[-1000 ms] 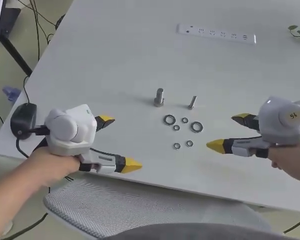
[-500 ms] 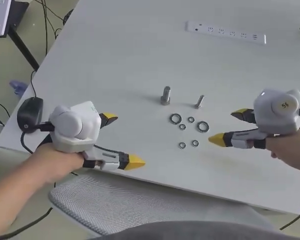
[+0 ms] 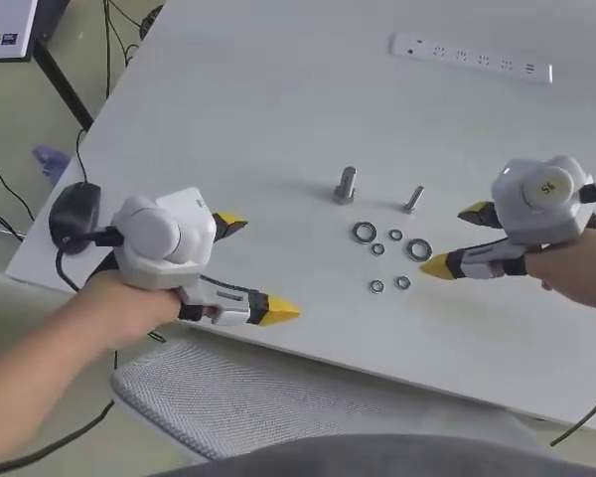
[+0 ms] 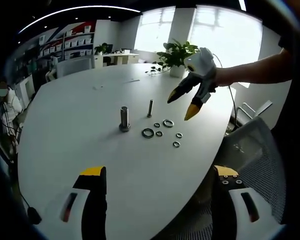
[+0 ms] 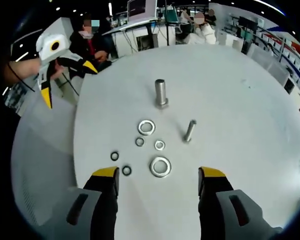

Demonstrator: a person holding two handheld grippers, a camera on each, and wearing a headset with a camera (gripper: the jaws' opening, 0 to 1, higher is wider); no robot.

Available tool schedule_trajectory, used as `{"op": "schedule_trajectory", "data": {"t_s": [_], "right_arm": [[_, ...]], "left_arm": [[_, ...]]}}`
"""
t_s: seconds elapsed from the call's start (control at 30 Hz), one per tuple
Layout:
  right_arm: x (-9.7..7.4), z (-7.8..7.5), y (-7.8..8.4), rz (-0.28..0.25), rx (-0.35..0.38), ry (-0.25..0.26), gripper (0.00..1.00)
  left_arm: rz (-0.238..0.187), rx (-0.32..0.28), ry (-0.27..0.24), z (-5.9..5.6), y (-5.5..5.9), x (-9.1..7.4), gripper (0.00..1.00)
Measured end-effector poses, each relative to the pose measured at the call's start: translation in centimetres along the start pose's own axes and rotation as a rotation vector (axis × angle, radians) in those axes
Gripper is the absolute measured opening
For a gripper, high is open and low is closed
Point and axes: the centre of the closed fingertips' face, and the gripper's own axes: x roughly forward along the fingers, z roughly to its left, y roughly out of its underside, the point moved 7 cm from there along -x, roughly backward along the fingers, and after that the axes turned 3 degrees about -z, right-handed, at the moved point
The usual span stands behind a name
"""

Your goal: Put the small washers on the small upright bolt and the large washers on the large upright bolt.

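On the white table (image 3: 228,119) stand a large upright bolt (image 3: 346,185) and a small upright bolt (image 3: 413,199). Just in front of them lie two large washers (image 3: 365,233) (image 3: 419,249) and several small washers (image 3: 377,248). My right gripper (image 3: 455,238) hovers open just right of the washers. In the right gripper view one large washer (image 5: 160,166) lies between the tips of the right gripper (image 5: 157,173), with the large bolt (image 5: 161,93) beyond. My left gripper (image 3: 255,266) is open at the table's near left, well short of the washers (image 4: 148,133).
A white power strip (image 3: 472,58) lies at the table's far side. A black adapter (image 3: 74,209) and cables hang off the left edge. A grey mesh chair (image 3: 228,397) sits under the near edge. A potted plant (image 4: 177,52) stands at one end of the table.
My right gripper has moved left and closer to the washers. The left gripper has held about where it was. The head camera has shifted.
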Motion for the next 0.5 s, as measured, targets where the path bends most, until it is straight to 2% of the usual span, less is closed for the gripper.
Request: {"op": "schedule_trajectory", "data": {"t_s": [0.2, 0.37, 0.5], "right_arm": [[1.4, -0.4, 0.0, 0.035, -0.021, -0.016, 0.62], [2.1, -0.2, 0.2, 0.094, -0.062, -0.023, 0.55], [2.5, -0.2, 0.2, 0.125, -0.093, -0.025, 0.53]], "left_arm": [[0.005, 0.019, -0.002, 0.1, -0.1, 0.0, 0.86], [-0.001, 0.012, 0.008, 0.2, -0.3, 0.1, 0.84], [-0.011, 0.011, 0.009, 0.3, -0.4, 0.0, 0.83]]}}
